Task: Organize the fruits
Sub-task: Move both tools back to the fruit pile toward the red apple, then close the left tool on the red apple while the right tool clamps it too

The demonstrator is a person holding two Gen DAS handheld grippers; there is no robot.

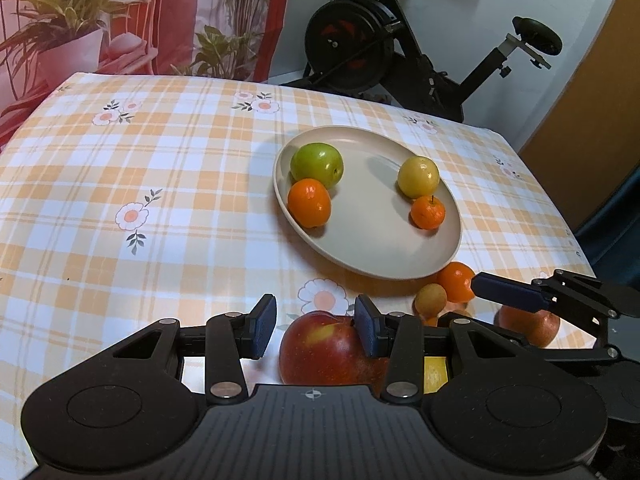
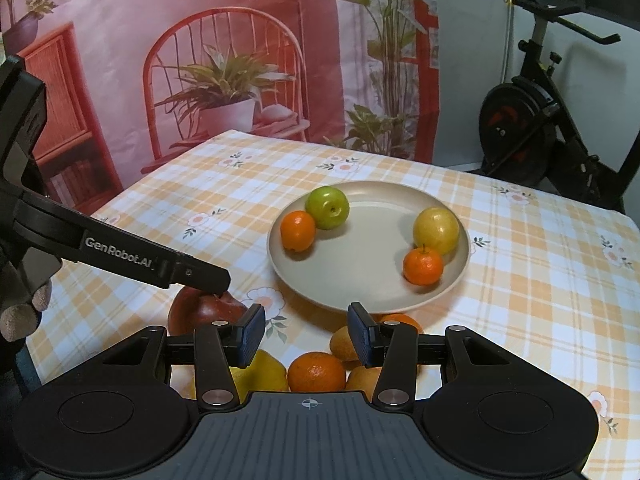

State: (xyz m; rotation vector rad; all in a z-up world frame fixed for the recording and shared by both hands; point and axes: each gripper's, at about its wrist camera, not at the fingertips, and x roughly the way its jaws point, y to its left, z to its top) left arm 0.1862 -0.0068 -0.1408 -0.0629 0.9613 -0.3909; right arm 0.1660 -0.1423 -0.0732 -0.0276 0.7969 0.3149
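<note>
Orange plaid tablecloth [image 1: 160, 160], beige plate [image 1: 372, 256], exercise bike [image 1: 400, 48] behind, both hand-held grippers [image 1: 316, 326] [image 2: 306, 334] apart, empty.

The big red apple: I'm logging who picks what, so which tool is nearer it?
Left. The left tool hangs right over the red apple; the right tool is off to its side, above the oranges.

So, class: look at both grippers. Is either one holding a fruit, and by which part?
Nothing is held. The left gripper stands open over the red apple; the right gripper stands open above the orange.
</note>
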